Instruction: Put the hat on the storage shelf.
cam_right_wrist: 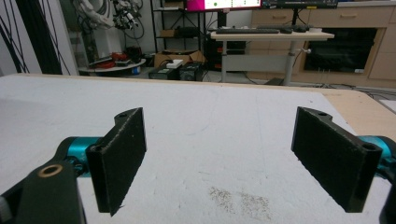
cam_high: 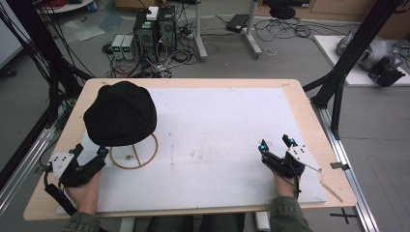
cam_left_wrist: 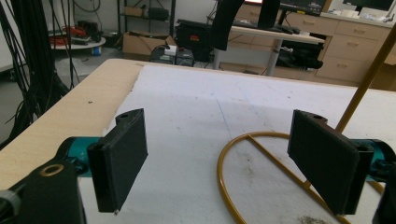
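A black knit hat (cam_high: pixel 121 113) sits on top of a yellow wire stand whose round base ring (cam_high: pixel 134 157) rests on the white mat at the table's left. My left gripper (cam_high: pixel 90 150) is open at the front left, just left of the ring and below the hat. In the left gripper view the ring (cam_left_wrist: pixel 261 154) and its slanted rod (cam_left_wrist: pixel 369 74) lie ahead and to the right, with nothing between the jaws. My right gripper (cam_high: pixel 275 143) is open at the front right over bare mat, holding nothing.
The white mat (cam_high: pixel 217 125) covers most of the wooden table (cam_high: pixel 309 116). Black frame posts (cam_high: pixel 338 82) stand off the right edge and cables (cam_high: pixel 29 58) hang at the left. Computers and wiring sit on the floor beyond the far edge.
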`<state>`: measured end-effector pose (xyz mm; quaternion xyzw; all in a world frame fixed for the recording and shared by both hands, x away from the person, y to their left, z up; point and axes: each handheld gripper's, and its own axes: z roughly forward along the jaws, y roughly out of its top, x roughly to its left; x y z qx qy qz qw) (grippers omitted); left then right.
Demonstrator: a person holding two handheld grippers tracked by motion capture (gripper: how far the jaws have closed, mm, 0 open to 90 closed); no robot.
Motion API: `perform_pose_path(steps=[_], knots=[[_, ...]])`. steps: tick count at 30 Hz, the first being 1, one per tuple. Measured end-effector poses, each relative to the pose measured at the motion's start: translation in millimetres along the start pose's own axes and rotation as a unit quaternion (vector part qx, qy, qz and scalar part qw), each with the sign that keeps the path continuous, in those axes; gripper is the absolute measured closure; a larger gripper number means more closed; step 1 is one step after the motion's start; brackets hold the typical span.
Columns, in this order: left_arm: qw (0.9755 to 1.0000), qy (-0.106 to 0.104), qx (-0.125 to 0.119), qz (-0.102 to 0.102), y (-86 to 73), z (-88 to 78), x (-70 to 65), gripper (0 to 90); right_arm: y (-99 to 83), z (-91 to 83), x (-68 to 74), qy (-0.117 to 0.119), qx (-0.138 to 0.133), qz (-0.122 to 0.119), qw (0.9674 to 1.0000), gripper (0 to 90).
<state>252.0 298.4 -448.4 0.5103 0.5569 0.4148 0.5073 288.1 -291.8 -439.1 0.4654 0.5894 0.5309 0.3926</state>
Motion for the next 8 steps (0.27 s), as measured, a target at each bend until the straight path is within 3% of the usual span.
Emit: perform_pose_path(steps=[8], knots=[[1.0000,-0.001,0.005,-0.001,-0.6,1.5,0.1,20.1,-0.6,0.9,-0.7,0.000,0.001,0.001,1.0000,17.1]])
